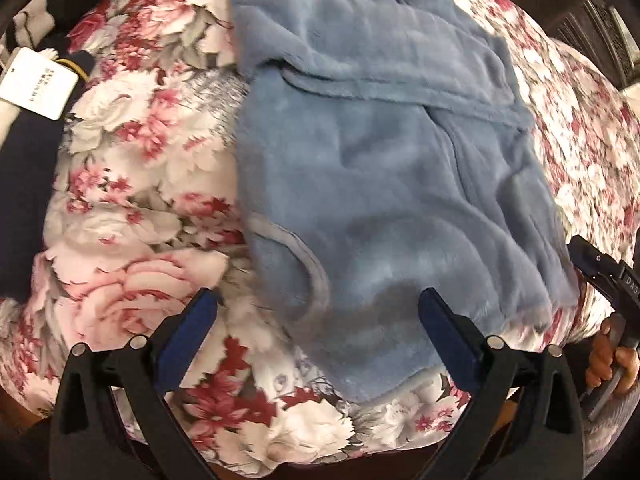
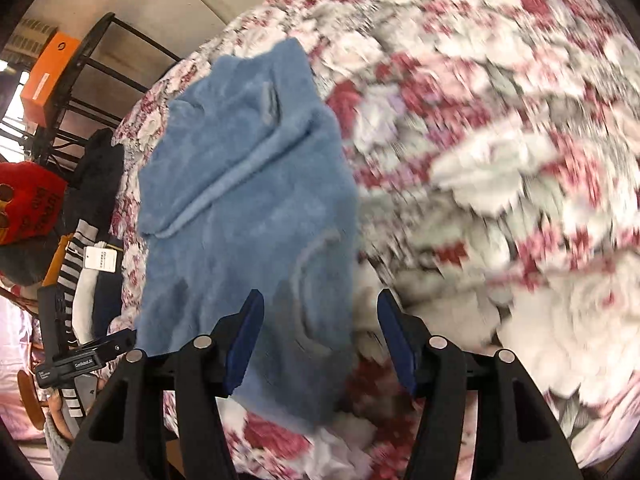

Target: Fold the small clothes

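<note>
Both the left gripper (image 1: 318,312) and right gripper (image 2: 320,320) hover with jaws apart, empty, above the near edge of the folded blue fleece garment (image 1: 380,184) on the floral bedspread (image 1: 132,216)

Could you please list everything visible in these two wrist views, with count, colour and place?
Garment: one, blue fleece, partly folded on the blanket.
Blanket: one, pink, red and white floral, under the garment.
Tag: one, white, left edge of the left view, on dark and striped clothes.
Box: one, orange, on a black rack, upper left of the right view.
Red item: one, with dark print, left edge of the right view.
Left gripper: black with blue pads, open, empty.
Right gripper: same colours, open, empty.
Hand: one, holding the right gripper.
</note>
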`<act>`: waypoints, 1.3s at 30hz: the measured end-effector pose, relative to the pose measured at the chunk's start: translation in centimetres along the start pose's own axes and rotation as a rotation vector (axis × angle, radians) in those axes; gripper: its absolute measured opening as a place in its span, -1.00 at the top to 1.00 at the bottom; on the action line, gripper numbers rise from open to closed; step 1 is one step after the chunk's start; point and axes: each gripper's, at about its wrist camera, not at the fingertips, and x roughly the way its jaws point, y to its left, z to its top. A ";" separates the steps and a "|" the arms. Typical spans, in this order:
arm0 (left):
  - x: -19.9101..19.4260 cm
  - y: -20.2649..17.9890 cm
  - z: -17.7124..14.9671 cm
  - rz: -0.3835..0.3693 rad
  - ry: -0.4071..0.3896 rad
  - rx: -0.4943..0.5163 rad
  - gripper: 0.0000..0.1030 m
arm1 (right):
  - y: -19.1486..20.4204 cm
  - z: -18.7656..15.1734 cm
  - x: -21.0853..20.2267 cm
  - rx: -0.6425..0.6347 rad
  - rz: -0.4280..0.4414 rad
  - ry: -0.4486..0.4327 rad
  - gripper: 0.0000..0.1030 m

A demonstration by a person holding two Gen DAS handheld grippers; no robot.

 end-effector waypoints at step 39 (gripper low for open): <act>0.6 1.4 -0.8 -0.294 0.040 -0.208 0.45 | -1.4 -3.5 -1.0 0.163 0.104 0.019 0.62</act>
